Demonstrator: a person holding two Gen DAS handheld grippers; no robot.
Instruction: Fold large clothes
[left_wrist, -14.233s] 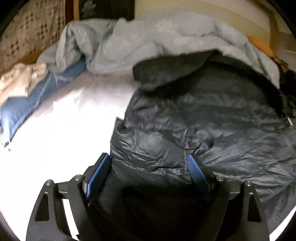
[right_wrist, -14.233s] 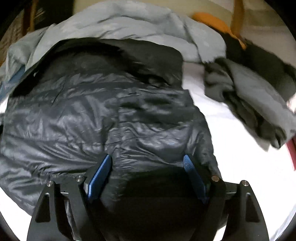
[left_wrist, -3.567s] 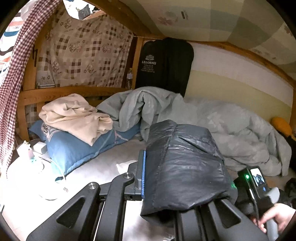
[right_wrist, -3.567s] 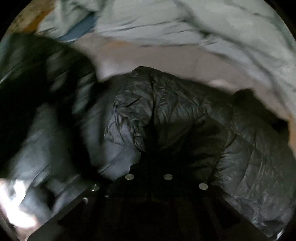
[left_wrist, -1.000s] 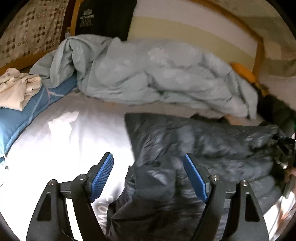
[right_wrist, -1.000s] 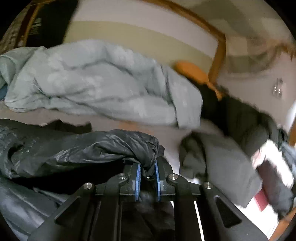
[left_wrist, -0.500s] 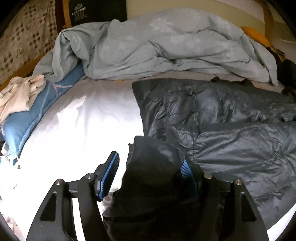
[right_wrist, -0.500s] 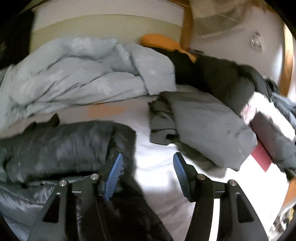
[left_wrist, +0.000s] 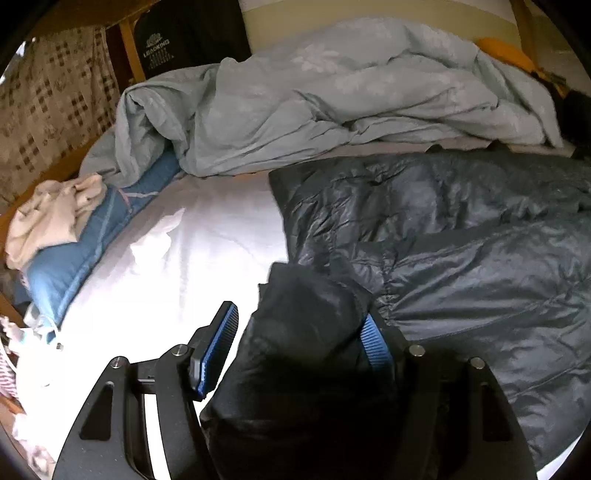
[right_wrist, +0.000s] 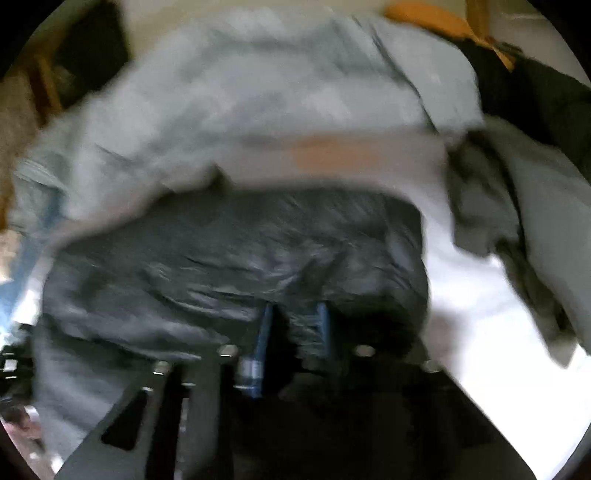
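A dark quilted down jacket (left_wrist: 461, 243) lies spread on the white bed sheet (left_wrist: 192, 266). My left gripper (left_wrist: 299, 332) is open, with a bunched dark cuff or corner of the jacket (left_wrist: 306, 314) lying between its blue pads, against the right pad. In the blurred right wrist view the same jacket (right_wrist: 240, 251) fills the middle. My right gripper (right_wrist: 293, 325) has its blue pads close together with a fold of jacket fabric pinched between them.
A rumpled light-blue duvet (left_wrist: 332, 96) lies along the far side of the bed. A blue pillow (left_wrist: 85, 240) with a cream garment (left_wrist: 51, 218) sits at the left. A grey garment pile (right_wrist: 517, 206) lies at the right, with dark clothes behind it.
My right gripper has swung left over the jacket and closed from open onto a fold of it. My left gripper stays open with the jacket corner between its pads.
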